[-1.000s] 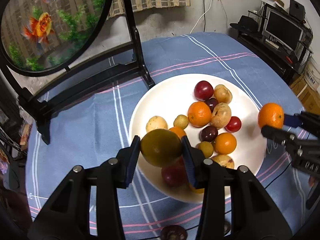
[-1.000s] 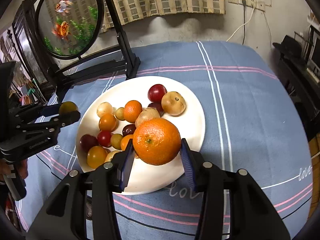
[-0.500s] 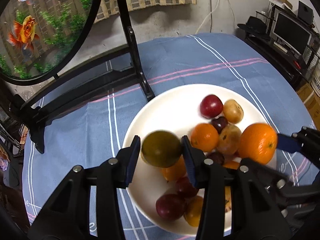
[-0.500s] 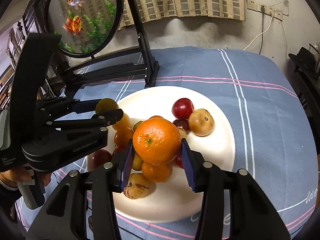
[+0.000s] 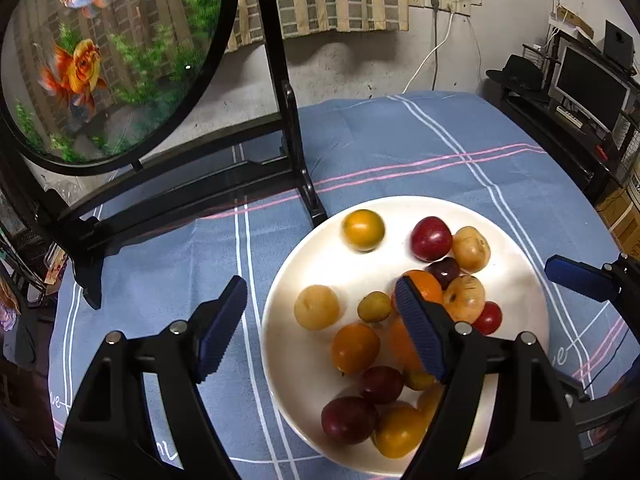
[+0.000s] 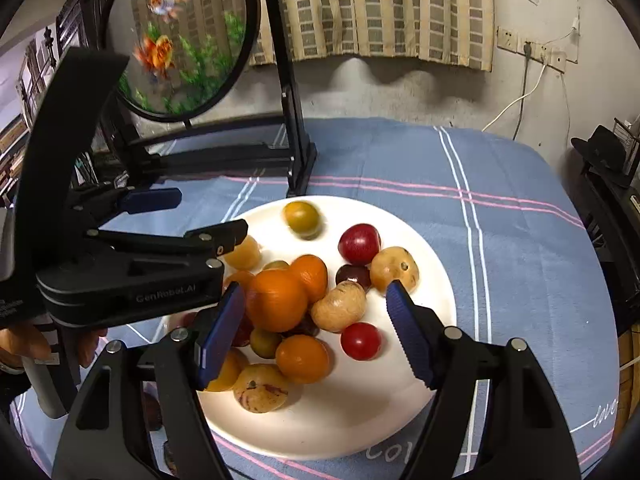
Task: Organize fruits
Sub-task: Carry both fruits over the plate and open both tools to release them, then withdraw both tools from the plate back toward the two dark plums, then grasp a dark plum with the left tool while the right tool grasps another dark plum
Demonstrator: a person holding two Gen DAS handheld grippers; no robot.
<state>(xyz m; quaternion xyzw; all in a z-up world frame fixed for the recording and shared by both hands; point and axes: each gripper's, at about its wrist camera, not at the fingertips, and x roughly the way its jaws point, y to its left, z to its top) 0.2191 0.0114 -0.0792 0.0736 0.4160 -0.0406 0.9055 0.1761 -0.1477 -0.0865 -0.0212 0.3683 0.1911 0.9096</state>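
Left gripper (image 5: 320, 332) agape; right gripper (image 6: 316, 336) agape above orange (image 6: 276, 300) (hidden leftward).

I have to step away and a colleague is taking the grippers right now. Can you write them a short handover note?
Left gripper: open, empty, over the plate's near-left edge.
Right gripper: open, empty, over the fruit pile.
White plate on the blue tablecloth holds the fruit; the large orange tops the pile, a yellow-green fruit sits alone, blurred, at the far rim.
Left to do: I see no fruit off the plate; check before continuing.
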